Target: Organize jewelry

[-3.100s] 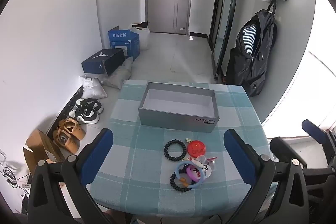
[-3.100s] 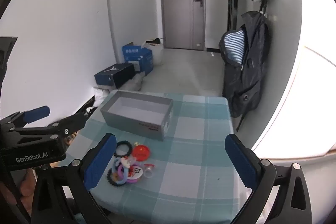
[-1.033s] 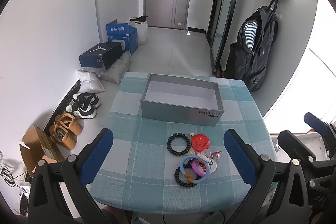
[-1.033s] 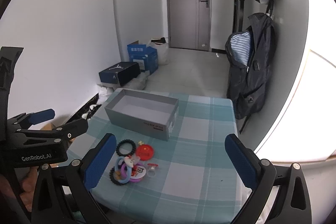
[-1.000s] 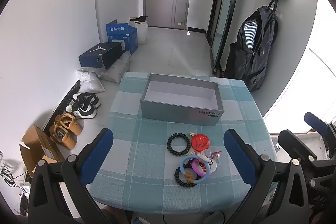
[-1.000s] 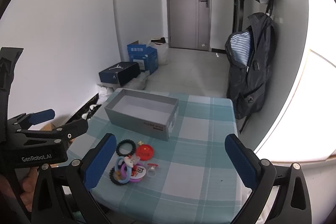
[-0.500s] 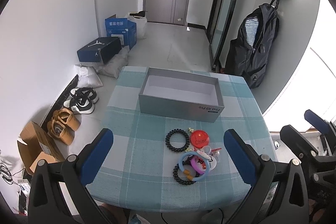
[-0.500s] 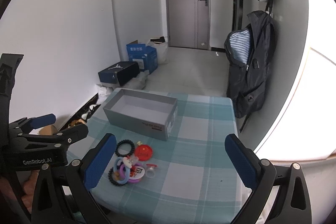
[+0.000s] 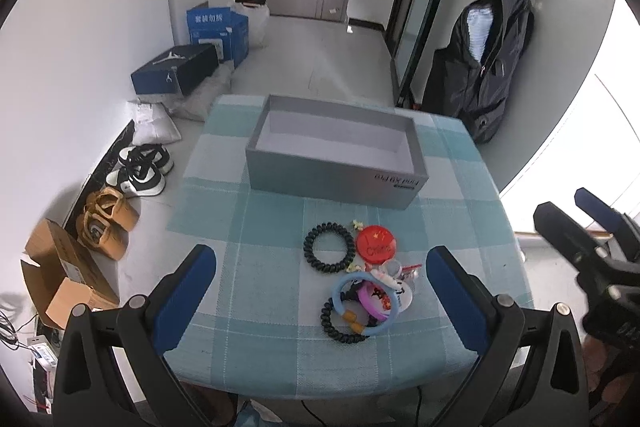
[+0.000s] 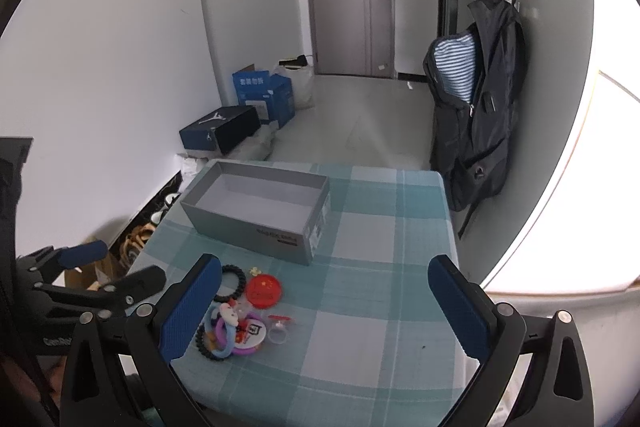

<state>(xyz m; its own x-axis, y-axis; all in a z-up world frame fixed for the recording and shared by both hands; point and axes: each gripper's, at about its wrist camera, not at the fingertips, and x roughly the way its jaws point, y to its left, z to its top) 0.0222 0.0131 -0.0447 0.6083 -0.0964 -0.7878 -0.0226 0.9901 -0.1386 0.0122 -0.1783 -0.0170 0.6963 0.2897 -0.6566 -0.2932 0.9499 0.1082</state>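
Jewelry (image 9: 362, 289) lay heaped on the checked surface (image 9: 272, 291) before the empty grey box (image 9: 334, 157); both hand-held grippers, left (image 9: 320, 291) and right (image 10: 324, 301), hovered wide open, empty. Best to lift the outlying black coil bracelet (image 9: 329, 253) first.

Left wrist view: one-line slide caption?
Open left gripper hovers above a jewelry pile on the checked tablecloth; empty gray box waits behind.

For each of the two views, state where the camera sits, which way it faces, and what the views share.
Left wrist: above the table's near edge, facing the grey box; own open left gripper frames it, right gripper at right.
Right wrist: further right, facing the same way; open right gripper, left gripper at left.
Shared: box, red badge, black hair tie, door.
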